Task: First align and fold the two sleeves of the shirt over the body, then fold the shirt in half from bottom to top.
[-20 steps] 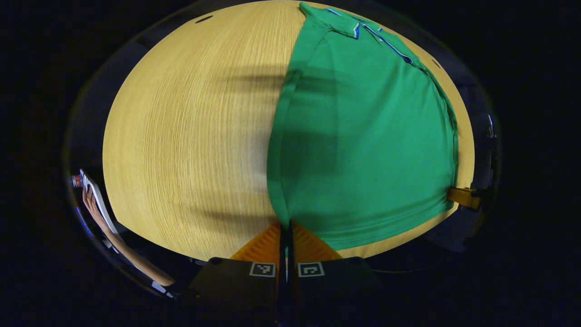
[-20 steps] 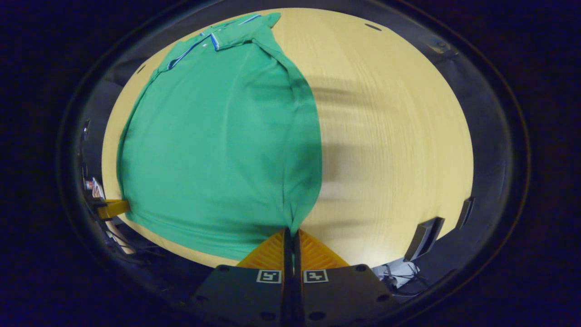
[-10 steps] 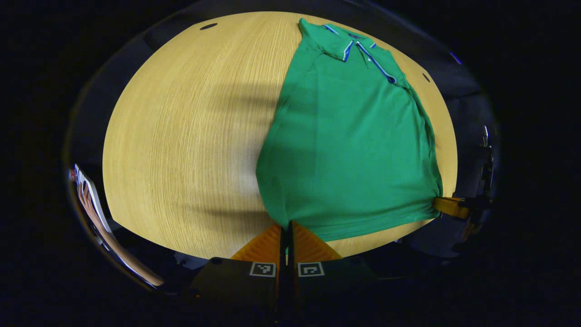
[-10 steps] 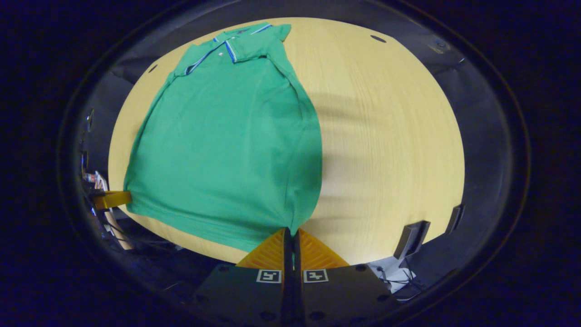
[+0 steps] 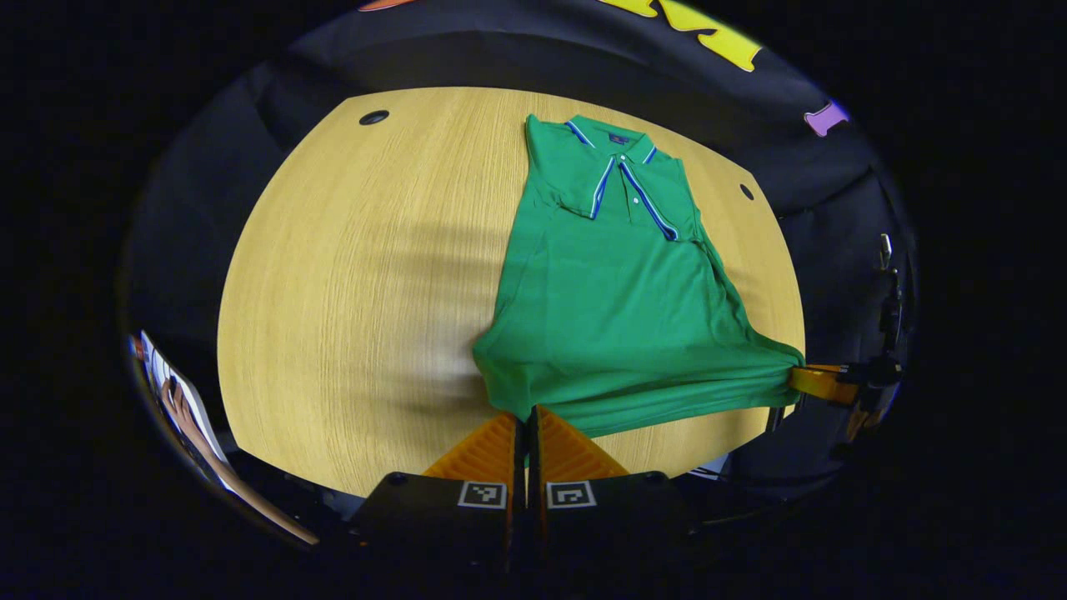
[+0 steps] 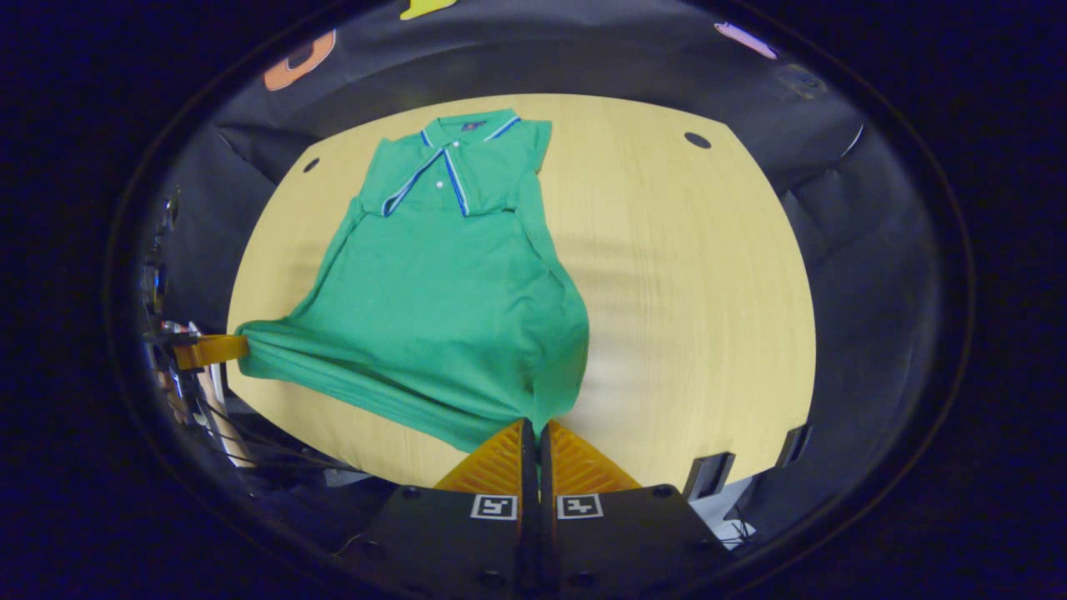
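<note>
A green polo shirt (image 5: 617,308) (image 6: 442,292) with a blue-and-white trimmed collar lies on a wooden table, sleeves folded over the body. Its bottom hem is lifted off the table and stretched between both grippers. My left gripper (image 5: 525,419) is shut on one hem corner. My right gripper (image 6: 534,427) is shut on the other corner. In the left gripper view the right gripper (image 5: 821,383) shows at the far right holding the hem. In the right gripper view the left gripper (image 6: 208,350) shows at the far left.
The round wooden table (image 5: 358,292) (image 6: 692,292) has small dark holes (image 5: 373,117) (image 6: 697,140) near its far edge. The black booth wall stands behind it. A person's arm (image 5: 200,442) shows at the lower left of the left gripper view.
Both grippers have risen and pulled back, lifting the shirt's hem off the table. The collar and the far wall have come into view.
</note>
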Demonstrator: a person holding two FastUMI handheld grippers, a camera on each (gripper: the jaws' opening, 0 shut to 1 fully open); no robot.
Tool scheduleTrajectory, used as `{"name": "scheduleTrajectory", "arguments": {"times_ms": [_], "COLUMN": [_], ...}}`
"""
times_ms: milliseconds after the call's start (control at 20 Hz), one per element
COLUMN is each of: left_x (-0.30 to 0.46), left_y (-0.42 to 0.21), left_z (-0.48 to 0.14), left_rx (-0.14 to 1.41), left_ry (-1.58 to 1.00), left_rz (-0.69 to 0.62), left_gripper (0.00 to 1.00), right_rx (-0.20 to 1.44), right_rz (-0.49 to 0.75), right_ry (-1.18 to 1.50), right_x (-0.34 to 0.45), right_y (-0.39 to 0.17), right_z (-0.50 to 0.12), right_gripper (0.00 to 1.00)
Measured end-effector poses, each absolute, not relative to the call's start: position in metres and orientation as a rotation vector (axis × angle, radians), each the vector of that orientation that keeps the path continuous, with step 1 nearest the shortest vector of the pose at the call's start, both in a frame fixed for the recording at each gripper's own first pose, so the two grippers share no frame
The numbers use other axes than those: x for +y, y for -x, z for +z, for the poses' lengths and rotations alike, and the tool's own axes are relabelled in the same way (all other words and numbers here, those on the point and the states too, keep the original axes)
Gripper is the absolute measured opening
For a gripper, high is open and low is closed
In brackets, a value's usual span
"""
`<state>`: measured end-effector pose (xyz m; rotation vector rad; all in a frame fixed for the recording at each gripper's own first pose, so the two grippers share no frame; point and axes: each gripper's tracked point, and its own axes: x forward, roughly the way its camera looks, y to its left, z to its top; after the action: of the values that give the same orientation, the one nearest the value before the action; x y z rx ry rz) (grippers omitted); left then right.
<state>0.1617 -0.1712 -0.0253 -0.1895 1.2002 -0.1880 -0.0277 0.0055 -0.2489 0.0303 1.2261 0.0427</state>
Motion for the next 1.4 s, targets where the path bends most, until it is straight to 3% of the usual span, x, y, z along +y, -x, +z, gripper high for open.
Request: {"name": "scheduleTrajectory", "arguments": {"times_ms": [150, 750, 1100, 1400], "left_x": [-0.213, -0.207, -0.209, -0.229], "left_y": [-0.228, -0.353, -0.444, -0.519], "left_z": [0.031, 0.062, 0.055, 0.036], "left_rx": [1.167, 1.025, 0.912, 0.823], "left_ry": [0.155, 0.108, 0.060, 0.065], "left_rz": [-0.195, -0.141, -0.127, -0.119], "left_gripper": [0.04, 0.04, 0.04, 0.04], "right_rx": [1.182, 1.059, 0.884, 0.849], "right_rz": [0.033, 0.006, 0.009, 0.004], "right_ry": [-0.059, -0.126, -0.153, -0.086], "right_x": [0.002, 0.001, 0.007, 0.012], "right_y": [0.004, -0.118, -0.232, -0.304], "right_z": [-0.237, -0.214, -0.195, -0.233], "right_gripper": [0.02, 0.00, 0.03, 0.00]}}
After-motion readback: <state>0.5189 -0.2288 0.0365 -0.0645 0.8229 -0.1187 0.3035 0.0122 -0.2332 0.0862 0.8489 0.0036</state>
